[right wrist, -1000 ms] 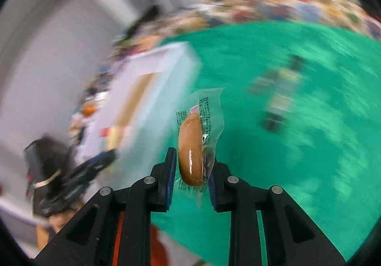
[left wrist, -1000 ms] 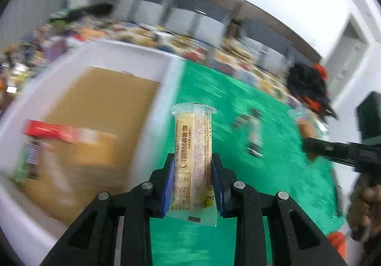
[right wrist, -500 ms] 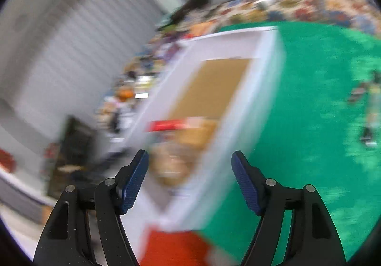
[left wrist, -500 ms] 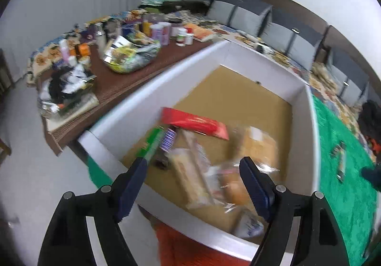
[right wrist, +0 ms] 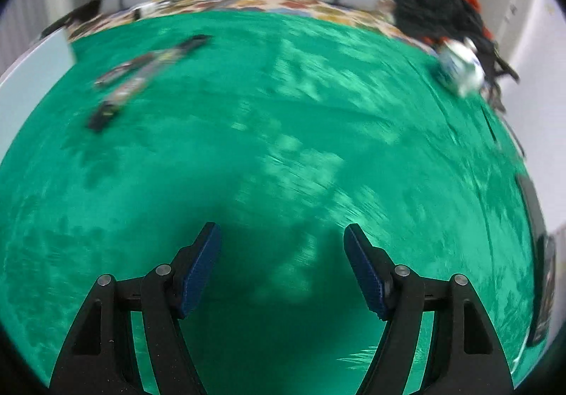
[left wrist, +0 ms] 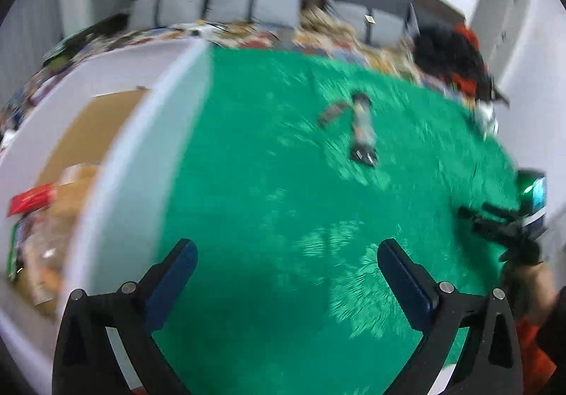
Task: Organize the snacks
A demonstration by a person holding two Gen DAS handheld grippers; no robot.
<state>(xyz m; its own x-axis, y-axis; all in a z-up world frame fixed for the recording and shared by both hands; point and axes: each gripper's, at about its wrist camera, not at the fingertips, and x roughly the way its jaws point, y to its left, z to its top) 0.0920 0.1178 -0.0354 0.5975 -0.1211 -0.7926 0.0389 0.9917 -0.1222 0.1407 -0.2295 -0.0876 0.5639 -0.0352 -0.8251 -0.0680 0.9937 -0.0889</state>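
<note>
Looking down on the green cloth (left wrist: 276, 182), I have both tools empty: the left gripper (left wrist: 286, 260) is opening to its widest, with nothing between the jaws, and the right gripper (right wrist: 282, 264) stands open and bare. Two snack bars (left wrist: 361, 126) lie at one o'clock, the white box (left wrist: 116, 179) of stowed snacks at nine. My worry is blur: reaching fast, I may nudge the overlapping bars or pinch both together.
</note>
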